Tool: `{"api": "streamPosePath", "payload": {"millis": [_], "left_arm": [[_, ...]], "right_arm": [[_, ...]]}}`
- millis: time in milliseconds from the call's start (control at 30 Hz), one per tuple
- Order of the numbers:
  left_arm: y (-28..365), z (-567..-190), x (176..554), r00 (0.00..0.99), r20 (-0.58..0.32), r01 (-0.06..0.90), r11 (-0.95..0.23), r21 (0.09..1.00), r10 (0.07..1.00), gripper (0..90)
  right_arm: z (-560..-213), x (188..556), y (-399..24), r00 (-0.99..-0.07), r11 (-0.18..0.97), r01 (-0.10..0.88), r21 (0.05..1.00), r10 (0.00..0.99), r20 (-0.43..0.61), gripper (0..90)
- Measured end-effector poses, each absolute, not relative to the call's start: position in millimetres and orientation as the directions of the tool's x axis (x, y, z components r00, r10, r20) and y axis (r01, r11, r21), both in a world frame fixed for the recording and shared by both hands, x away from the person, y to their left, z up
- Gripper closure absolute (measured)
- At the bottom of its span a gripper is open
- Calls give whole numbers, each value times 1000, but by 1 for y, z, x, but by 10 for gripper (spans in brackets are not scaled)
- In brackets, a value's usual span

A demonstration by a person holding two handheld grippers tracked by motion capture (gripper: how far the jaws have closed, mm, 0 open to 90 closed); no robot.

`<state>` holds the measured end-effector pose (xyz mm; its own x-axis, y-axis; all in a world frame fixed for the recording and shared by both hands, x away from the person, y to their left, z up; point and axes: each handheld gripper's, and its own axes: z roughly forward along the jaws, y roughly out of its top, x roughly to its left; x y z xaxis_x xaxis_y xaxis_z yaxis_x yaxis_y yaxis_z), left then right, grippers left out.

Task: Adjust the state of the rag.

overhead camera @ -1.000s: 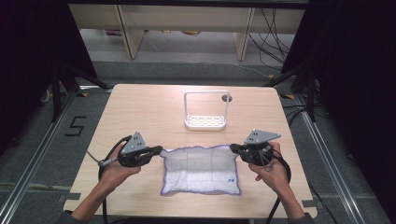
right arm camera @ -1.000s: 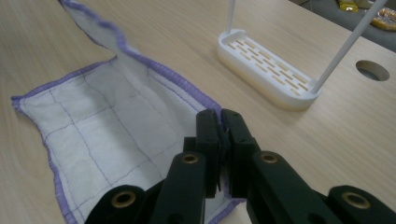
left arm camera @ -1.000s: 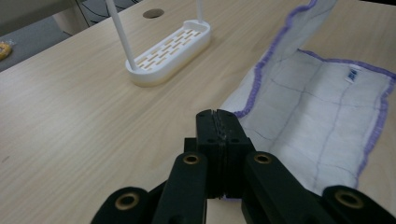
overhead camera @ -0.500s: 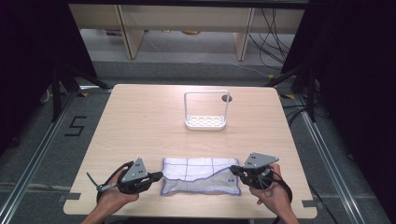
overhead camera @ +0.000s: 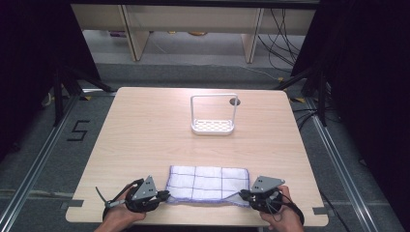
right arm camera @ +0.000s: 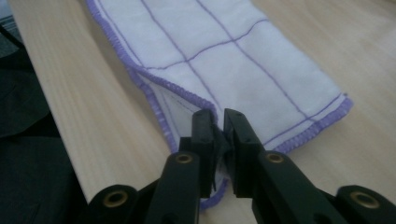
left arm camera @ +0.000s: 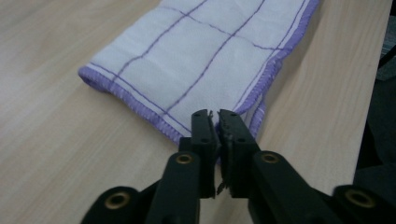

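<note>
Folding of the cloth [overhead camera: 207, 182] judged nearly done; already doubled over into a long band of two layers, lying flat near the front edge of the table [overhead camera: 145, 125], stretched from the tips of the left gripper [left arm camera: 218, 116] across to the tips of the right gripper [right arm camera: 219, 116]; left to do, by the look of it: letting go fully, drawing both hands back clear of the corners, perhaps another fold or a move toward the white rack [overhead camera: 213, 126] far ahead of both jaws.

Left jaws just been opening; now a narrow slit apart, no longer pinching, with the cloth's purple-hemmed corner right at and just beyond the tips and a few threads in the slit; right jaws likewise just been opening, a thin gap between them, hem of the corner loose in that gap and trailing below the tips.

From the high view: whole band square and tidy, one gripper at each end, rack well beyond; no telling there whether the jaws are parted.

From the gripper views: the slits themselves, plus the two stacked layers and the upper hem slightly off the lower one just ahead of the jaws.
</note>
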<state>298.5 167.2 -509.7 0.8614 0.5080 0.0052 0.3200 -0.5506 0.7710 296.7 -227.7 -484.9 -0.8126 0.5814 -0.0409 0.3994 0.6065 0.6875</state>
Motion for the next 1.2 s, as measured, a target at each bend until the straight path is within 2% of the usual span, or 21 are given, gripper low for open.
{"api": "streamPosePath", "payload": {"millis": [100,167,233,333,367,467,567,600,767,867,1000,1200], "left_arm": [[169,-506,296,838,-40,356,-489,796,544,637],[172,-498,300,822,-30,356,-474,805,568,530],[173,-494,306,803,-64,373,-416,830,592,479],[174,-487,320,783,-71,396,-407,824,618,428],[173,-485,327,778,-73,401,-404,822,624,418],[170,-482,344,765,-98,423,-382,822,637,400],[166,-480,364,759,-87,435,-403,805,645,390],[166,-480,369,763,-84,438,-416,797,641,389],[160,-485,397,748,-103,478,-425,768,655,387],[156,-491,402,748,-115,491,-429,758,653,395],[153,-498,402,765,-107,486,-460,743,636,394],[150,-508,400,782,-40,453,-522,723,623,388]], "right_arm": [[-483,289,-232,-805,589,426,687,593,-10,706],[-477,286,-238,-784,542,442,715,620,15,667],[-469,288,-242,-765,497,452,741,644,34,633],[-461,296,-245,-728,461,467,755,685,32,573],[-460,303,-247,-724,469,461,754,690,13,561],[-457,320,-251,-700,447,490,748,713,32,529],[-458,339,-252,-663,415,535,736,746,62,524],[-461,346,-253,-670,441,526,728,742,34,520],[-474,371,-244,-645,459,587,667,763,42,511],[-482,377,-238,-642,444,583,681,765,51,511],[-485,377,-230,-653,473,598,648,756,51,511],[-494,378,-228,-639,506,623,596,769,14,488]]}}
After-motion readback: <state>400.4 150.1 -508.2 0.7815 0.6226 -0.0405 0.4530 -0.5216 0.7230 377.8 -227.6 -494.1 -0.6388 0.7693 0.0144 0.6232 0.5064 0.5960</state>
